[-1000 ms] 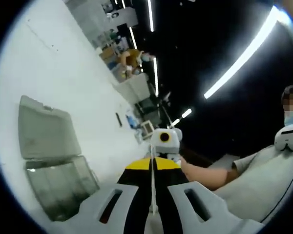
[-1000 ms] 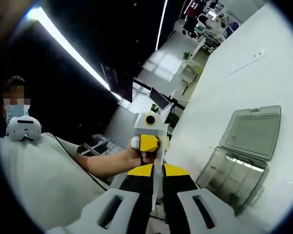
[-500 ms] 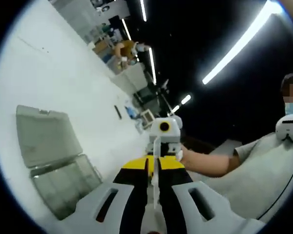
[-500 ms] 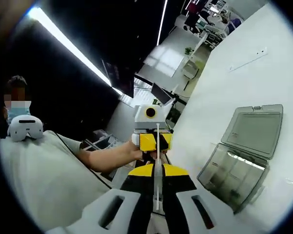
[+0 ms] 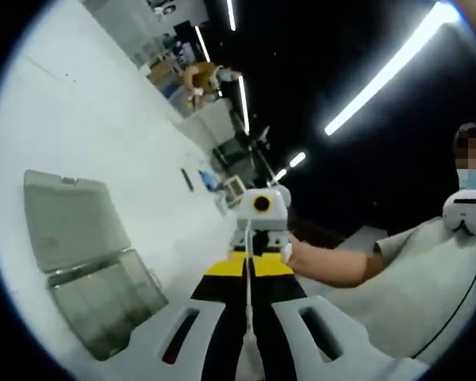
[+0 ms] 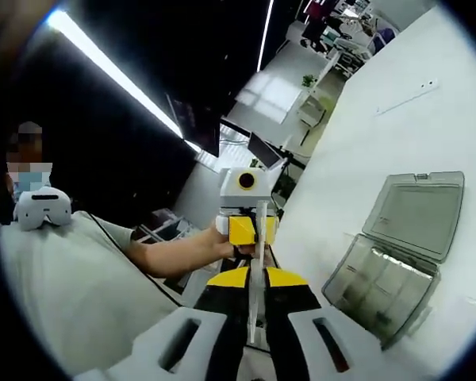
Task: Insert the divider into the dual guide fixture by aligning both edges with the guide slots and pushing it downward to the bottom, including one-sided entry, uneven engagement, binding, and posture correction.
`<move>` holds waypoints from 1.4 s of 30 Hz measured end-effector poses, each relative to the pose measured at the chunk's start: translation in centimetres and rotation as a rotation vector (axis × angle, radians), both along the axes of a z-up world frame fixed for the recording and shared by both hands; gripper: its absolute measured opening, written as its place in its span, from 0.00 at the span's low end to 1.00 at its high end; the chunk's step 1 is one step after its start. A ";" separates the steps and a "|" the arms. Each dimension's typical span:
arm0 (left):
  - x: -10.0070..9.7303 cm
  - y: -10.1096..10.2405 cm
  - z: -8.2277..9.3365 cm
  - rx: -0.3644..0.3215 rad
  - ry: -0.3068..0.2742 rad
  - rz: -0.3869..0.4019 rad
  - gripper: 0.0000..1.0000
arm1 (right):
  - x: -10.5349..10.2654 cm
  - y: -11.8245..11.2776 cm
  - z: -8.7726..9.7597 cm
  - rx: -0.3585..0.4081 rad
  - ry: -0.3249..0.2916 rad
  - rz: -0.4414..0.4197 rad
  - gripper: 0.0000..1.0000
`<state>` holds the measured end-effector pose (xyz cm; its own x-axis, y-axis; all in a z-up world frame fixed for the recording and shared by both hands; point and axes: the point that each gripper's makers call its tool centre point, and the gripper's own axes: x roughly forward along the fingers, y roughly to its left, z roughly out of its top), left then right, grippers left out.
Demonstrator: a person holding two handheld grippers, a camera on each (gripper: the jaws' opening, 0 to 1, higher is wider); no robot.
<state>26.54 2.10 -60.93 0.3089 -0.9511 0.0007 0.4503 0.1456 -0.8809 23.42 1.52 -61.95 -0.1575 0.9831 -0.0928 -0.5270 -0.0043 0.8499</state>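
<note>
Between the closed jaws at the bottom of the left gripper view, the left gripper (image 5: pixel 249 313) pinches a thin pale divider (image 5: pixel 248 270) seen edge-on, running up toward twelve o'clock. Just past it the right gripper (image 5: pixel 258 238) faces the camera, gripped by a person's hand (image 5: pixel 295 252). At about nine o'clock lies an open clear plastic case (image 5: pixel 87 262) (lid flung back) on the white table (image 5: pixel 79 119).

Low in the right gripper view, the right gripper (image 6: pixel 253 305) is likewise closed on the divider (image 6: pixel 256 274), with the left gripper (image 6: pixel 246 226) opposite it, so both grippers hold the divider in the air. The case (image 6: pixel 401 254) sits at three o'clock. A person in a grey shirt (image 6: pixel 63 294) sits at eight o'clock.
</note>
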 end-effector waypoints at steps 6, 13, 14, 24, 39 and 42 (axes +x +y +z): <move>-0.4 -0.3 -0.1 0.000 -0.005 -0.007 0.00 | -0.3 -0.2 -0.2 -0.010 0.004 0.013 0.05; -0.5 -0.4 0.0 -0.006 -0.003 -0.015 0.00 | -0.5 -0.3 -0.4 -0.017 -0.001 0.017 0.09; -0.5 -0.4 0.0 -0.006 -0.005 -0.016 0.00 | -0.5 -0.3 -0.3 -0.015 0.002 0.017 0.08; -0.7 -0.6 0.2 -0.017 -0.009 -0.019 0.00 | -0.6 0.0 -0.4 -0.012 0.016 0.013 0.07; -0.8 -0.3 0.2 -0.031 -0.010 -0.024 0.00 | -1.0 0.2 0.0 0.013 0.073 0.022 0.00; -0.7 -0.3 0.1 -0.032 -0.002 -0.022 0.00 | -0.9 0.3 -0.2 0.002 0.066 0.009 0.00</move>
